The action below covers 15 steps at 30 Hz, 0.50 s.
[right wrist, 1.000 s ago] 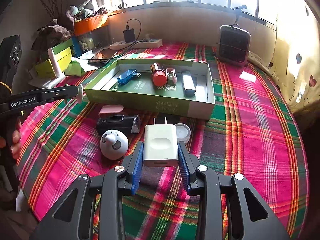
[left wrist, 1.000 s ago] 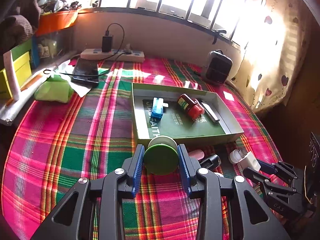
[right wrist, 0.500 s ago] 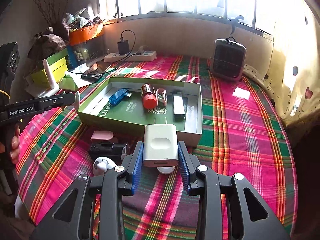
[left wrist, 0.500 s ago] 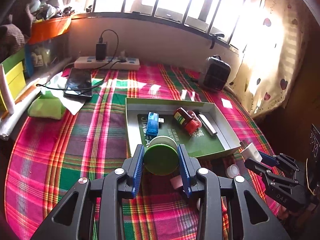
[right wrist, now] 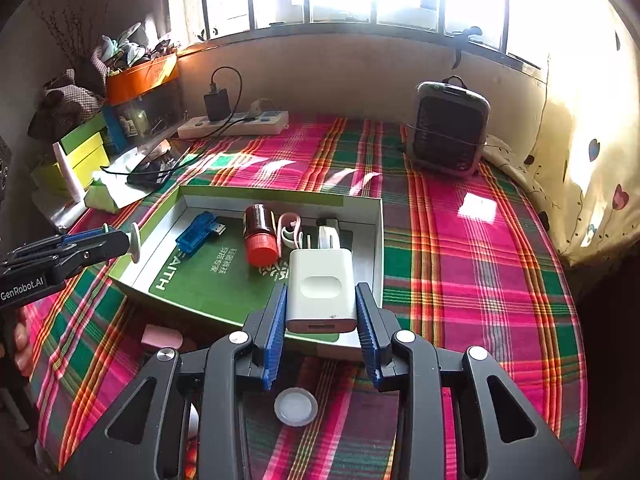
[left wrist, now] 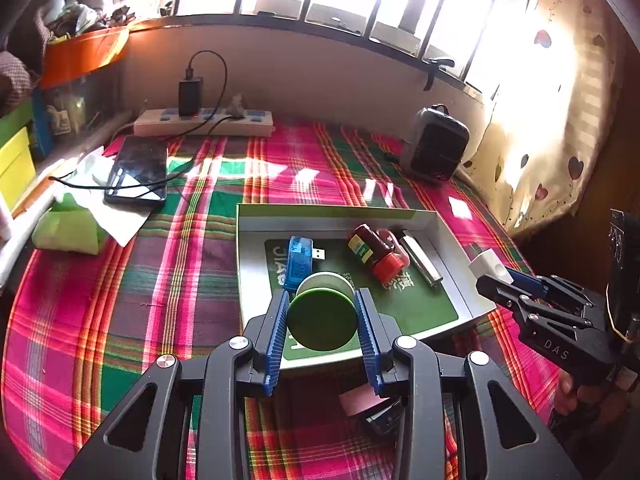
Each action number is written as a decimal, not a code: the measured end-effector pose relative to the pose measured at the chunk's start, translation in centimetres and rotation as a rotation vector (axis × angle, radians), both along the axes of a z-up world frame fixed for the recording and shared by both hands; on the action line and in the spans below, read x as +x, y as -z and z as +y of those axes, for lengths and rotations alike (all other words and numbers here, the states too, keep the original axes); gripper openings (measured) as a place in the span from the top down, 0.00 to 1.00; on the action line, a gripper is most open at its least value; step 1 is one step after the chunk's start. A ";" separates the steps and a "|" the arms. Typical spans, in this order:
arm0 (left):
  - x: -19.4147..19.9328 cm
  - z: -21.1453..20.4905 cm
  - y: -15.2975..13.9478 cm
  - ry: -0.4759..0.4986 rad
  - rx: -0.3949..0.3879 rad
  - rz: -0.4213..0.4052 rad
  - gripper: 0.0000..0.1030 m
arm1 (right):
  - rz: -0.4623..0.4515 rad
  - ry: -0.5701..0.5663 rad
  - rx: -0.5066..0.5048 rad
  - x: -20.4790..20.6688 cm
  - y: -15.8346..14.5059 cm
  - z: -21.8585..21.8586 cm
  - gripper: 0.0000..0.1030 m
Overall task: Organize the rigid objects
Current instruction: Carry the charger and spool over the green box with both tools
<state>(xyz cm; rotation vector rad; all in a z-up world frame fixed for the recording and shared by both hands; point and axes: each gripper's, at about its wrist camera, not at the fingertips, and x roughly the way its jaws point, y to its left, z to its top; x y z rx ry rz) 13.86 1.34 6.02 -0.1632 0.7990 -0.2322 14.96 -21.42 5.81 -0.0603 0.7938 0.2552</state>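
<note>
The left gripper clamps a round green tin above the near edge of the open green box, and the right gripper clamps a white charger above the same box's near right corner. Released here, either might catch the box's near wall and tumble onto the plaid cloth, or knock the red-capped bottle; their height above the box is hard to judge.

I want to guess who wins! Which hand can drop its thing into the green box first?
Probably the left. Its jaws hold the green tin already over the box floor, while the right's white charger hangs above the box's near wall.
</note>
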 end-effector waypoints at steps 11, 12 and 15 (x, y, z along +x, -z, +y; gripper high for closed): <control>2.0 -0.7 1.5 -0.003 0.015 0.034 0.68 | 0.049 0.008 0.015 4.6 1.8 0.3 0.66; 2.2 -0.7 1.6 -0.001 0.015 0.039 0.68 | 0.054 0.010 0.011 5.0 1.9 0.3 0.66; 2.5 -0.9 1.9 -0.001 0.021 0.045 0.68 | 0.068 0.008 0.007 5.8 2.5 0.4 0.66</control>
